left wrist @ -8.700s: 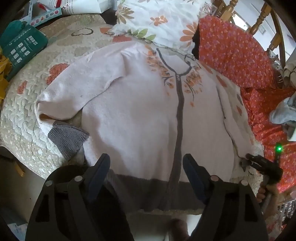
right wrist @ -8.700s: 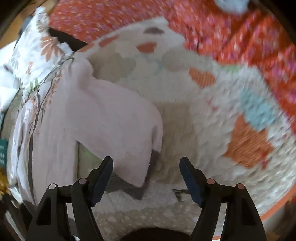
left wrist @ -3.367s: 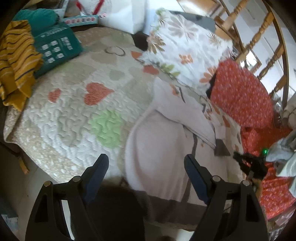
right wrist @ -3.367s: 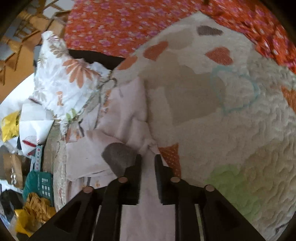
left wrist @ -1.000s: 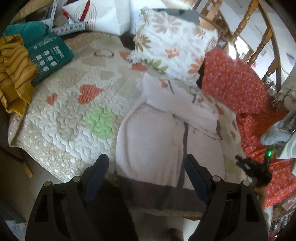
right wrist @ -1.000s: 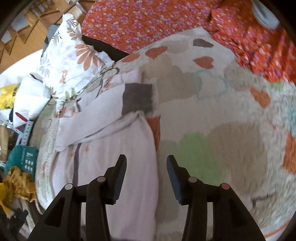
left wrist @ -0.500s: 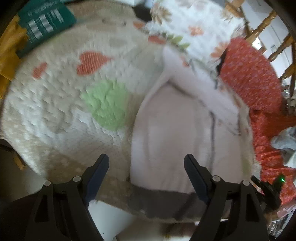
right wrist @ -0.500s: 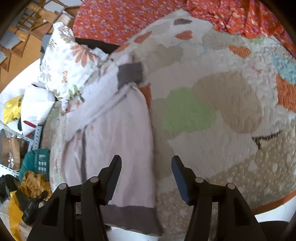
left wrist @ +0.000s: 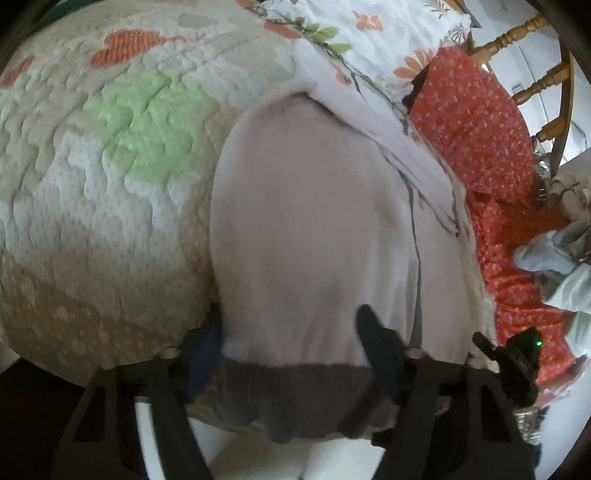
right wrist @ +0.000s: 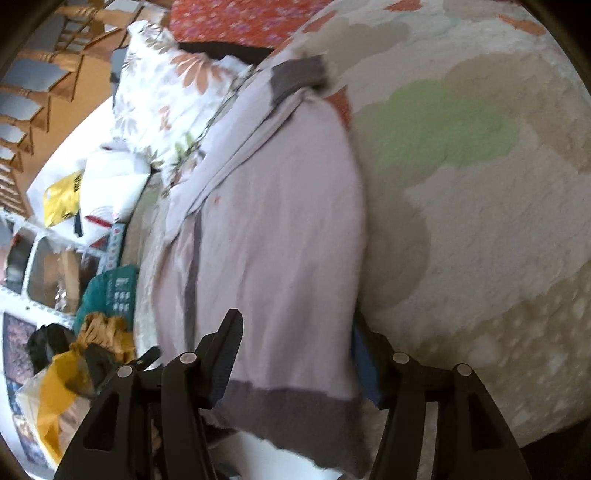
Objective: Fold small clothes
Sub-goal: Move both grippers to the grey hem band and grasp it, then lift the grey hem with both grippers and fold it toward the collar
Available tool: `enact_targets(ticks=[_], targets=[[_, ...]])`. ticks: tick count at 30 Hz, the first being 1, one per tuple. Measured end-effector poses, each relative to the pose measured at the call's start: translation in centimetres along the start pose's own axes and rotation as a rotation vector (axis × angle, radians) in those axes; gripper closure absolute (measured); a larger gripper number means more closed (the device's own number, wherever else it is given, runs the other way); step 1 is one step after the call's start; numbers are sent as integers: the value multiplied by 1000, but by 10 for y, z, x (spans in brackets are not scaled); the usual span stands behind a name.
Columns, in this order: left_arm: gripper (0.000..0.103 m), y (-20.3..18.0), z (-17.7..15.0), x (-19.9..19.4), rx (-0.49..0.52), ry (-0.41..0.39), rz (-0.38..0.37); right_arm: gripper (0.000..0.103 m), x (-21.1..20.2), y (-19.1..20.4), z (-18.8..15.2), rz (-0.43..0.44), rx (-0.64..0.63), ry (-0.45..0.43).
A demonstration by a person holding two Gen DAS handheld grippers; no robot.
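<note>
Both sleeves of the pale cardigan (left wrist: 314,229), spread wide at first, now lie folded in across its chest. Since a second ago both hands have come down to the grey hem (left wrist: 295,391): the left gripper (left wrist: 291,354) is closing over one corner, the right gripper (right wrist: 295,354) straddles the other, fingers (right wrist: 225,354) apart.

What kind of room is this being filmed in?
Probably a bedroom at home: a quilted bedspread with heart patches, a flowered pillow at its far end, and a pale sweater laid out on it for folding.
</note>
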State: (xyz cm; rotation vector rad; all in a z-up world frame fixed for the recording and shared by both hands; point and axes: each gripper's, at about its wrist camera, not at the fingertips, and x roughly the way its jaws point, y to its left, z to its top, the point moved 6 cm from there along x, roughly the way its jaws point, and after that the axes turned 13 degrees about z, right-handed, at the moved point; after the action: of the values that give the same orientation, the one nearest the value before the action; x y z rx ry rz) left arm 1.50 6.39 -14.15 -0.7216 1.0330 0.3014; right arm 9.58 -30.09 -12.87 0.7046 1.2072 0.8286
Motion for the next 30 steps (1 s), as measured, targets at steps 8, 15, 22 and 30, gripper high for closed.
enact_targets(ticks=[8,15,22,30], targets=[[76,15,-13,4,-37,28,-20,40,4,2,-28,92,11,41],[48,13,-28,9,-19,68,-61,40,6,1,-35,129,9,70],[35,4,-45,21,35,129,-35,40,8,0,-51,162,17,106],[90,19,-47,11,-5,115,10,96,19,-1,-76,-46,-64,88]])
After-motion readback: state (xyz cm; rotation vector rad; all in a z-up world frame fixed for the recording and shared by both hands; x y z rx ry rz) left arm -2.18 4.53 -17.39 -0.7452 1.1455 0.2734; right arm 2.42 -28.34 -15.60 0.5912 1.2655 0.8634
